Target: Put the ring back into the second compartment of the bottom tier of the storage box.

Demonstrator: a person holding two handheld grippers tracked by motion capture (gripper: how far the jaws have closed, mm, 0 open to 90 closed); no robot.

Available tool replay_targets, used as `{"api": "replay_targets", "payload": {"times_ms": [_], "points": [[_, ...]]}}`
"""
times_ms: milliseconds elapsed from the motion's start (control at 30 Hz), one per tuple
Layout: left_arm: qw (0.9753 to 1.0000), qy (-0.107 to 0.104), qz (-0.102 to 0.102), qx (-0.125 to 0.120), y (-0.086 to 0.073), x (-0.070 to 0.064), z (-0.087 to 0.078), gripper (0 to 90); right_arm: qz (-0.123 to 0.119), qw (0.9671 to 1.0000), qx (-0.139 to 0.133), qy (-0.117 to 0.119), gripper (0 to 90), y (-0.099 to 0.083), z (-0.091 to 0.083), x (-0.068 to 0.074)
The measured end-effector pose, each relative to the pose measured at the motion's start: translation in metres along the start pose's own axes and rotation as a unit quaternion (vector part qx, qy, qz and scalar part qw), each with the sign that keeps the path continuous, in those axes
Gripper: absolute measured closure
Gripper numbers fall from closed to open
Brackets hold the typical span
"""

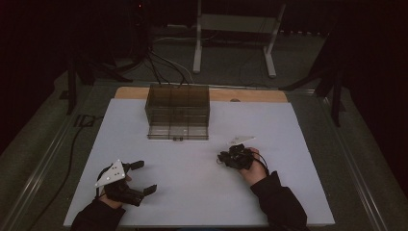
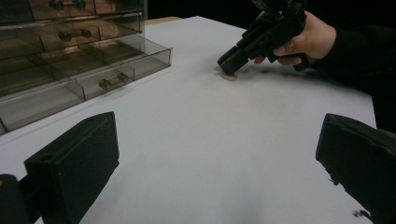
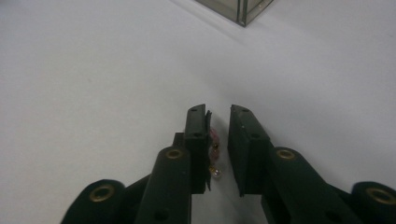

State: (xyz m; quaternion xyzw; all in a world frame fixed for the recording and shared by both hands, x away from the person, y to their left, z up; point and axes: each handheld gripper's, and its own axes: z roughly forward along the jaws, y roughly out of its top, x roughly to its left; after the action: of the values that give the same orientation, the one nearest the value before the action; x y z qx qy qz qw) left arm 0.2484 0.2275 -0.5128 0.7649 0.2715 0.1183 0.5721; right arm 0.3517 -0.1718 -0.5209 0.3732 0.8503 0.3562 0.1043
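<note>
A small pink and gold trinket point(image 3: 215, 148) lies on the white table point(image 1: 192, 183), right of centre. My right gripper point(image 1: 222, 158) points down at it. Its jaws stand a narrow gap apart around the trinket point(image 2: 229, 77), which sits against one pad point(image 3: 197, 140) and clear of the other. The left gripper view shows the right gripper point(image 2: 229, 65) tip-down on that spot. My left gripper point(image 1: 146, 176) rests near the front left edge, wide open with nothing between its fingers. A smoky clear drawer cabinet point(image 1: 178, 111) stands at the back centre, its bottom drawer point(image 2: 116, 77) pulled out a little.
The white tabletop lies bare between the cabinet and both grippers. A wooden strip point(image 1: 250, 95) runs along the table's far edge. Cables point(image 1: 166, 65) and a white stand point(image 1: 233, 29) sit on the dark floor behind. A corner of the cabinet point(image 3: 243, 9) is ahead of the right gripper.
</note>
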Motion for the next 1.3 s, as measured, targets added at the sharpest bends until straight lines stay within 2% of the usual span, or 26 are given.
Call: {"api": "replay_targets", "payload": {"times_ms": [67,133,400,533,667,1000,1300], "points": [[1.0,0.0,-0.001,-0.001,0.0,0.0,0.0,0.6,-0.002,1.0,0.001,0.0,80.7,0.0,0.0,0.0],[1.0,0.001,0.0,0.002,0.0,0.0,0.0,0.6,0.002,1.0,0.006,-0.006,86.3,0.001,0.0,-0.001],[1.0,0.0,0.002,0.001,0.0,0.0,0.0,0.5,-0.002,0.9999,0.006,-0.013,87.2,0.001,0.001,0.001],[1.0,0.0,0.001,0.003,0.0,0.0,0.001,0.5,0.005,1.0,0.005,-0.005,87.2,0.001,0.0,0.0],[1.0,0.0,0.0,-0.002,0.0,0.0,0.0,0.5,0.002,1.0,0.004,0.0,87.2,0.002,-0.001,0.002],[1.0,0.002,0.005,0.006,0.0,-0.001,0.001,0.5,0.005,1.0,0.001,-0.007,87.3,0.003,-0.007,0.0],[0.9999,0.003,0.006,0.012,0.0,-0.002,0.002,0.5,0.006,1.0,-0.007,-0.002,87.2,0.007,-0.015,0.002]]}}
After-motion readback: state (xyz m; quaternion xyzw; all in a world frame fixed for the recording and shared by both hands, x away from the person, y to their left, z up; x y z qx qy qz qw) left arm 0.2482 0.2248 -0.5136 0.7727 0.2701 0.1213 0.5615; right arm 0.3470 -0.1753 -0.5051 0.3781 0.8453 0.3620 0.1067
